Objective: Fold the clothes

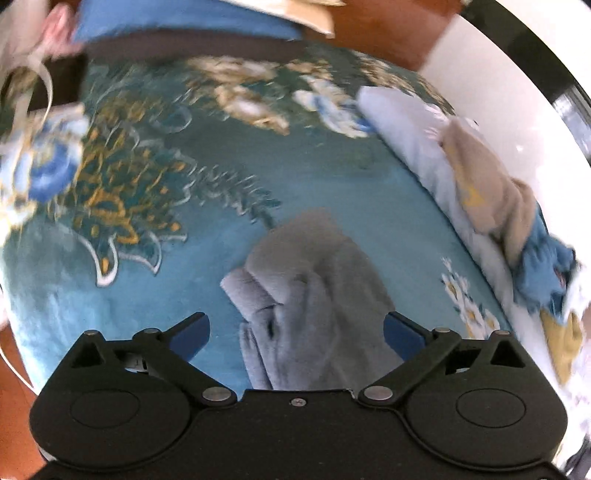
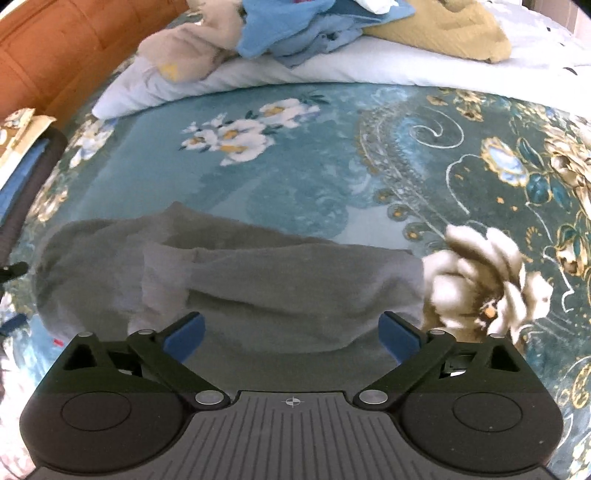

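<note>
A grey garment lies folded into a thick bundle on the teal flowered blanket. My left gripper hangs above its near end, jaws wide apart, the blue pads clear of the cloth. In the right wrist view the same grey garment stretches across the blanket as a long folded strip. My right gripper is open above its near edge, with nothing pinched between its pads.
A heap of unfolded clothes, beige, blue and mustard, rests on a white quilt along the blanket's edge. An orange headboard stands beyond. A dark object and a blue cushion lie at the far side.
</note>
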Available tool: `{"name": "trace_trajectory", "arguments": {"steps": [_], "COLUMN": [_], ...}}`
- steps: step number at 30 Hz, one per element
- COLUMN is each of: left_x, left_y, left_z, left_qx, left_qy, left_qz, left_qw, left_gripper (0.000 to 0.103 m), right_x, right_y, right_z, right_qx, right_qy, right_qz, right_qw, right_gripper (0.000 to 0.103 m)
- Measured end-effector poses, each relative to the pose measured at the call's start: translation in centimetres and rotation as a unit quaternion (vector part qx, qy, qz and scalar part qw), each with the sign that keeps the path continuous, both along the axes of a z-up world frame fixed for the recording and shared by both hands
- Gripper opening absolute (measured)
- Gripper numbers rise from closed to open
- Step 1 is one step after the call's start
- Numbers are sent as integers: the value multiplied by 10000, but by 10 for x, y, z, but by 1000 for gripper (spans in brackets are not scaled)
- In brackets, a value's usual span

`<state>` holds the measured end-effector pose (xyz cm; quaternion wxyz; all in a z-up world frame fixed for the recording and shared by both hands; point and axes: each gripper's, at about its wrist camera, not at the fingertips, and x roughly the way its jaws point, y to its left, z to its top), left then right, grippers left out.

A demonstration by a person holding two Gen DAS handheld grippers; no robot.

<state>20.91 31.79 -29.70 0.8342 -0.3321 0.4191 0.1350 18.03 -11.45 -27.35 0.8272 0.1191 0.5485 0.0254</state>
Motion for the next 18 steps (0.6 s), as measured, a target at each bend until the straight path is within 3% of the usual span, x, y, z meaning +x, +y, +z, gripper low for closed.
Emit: {"name": "trace_trajectory", "arguments": {"steps": [10,18], "left_x": [19,19], "left_y": [30,61], "left_z": [-42,-69], "left_qx": [-998,-2076], "left_qy": [-74,-441], "left_qz": [454,576], "left_qw": [9939,9755], "left_gripper": [99,93], "right_x": [-4,-3], "right_y": [34,50], "right_z": [7,10], "right_qx": [-35,-182], "right_qy": [201,259], "right_qz": [-32,-4], "right_qw": [9998,9995], "right_gripper": [101,101]}}
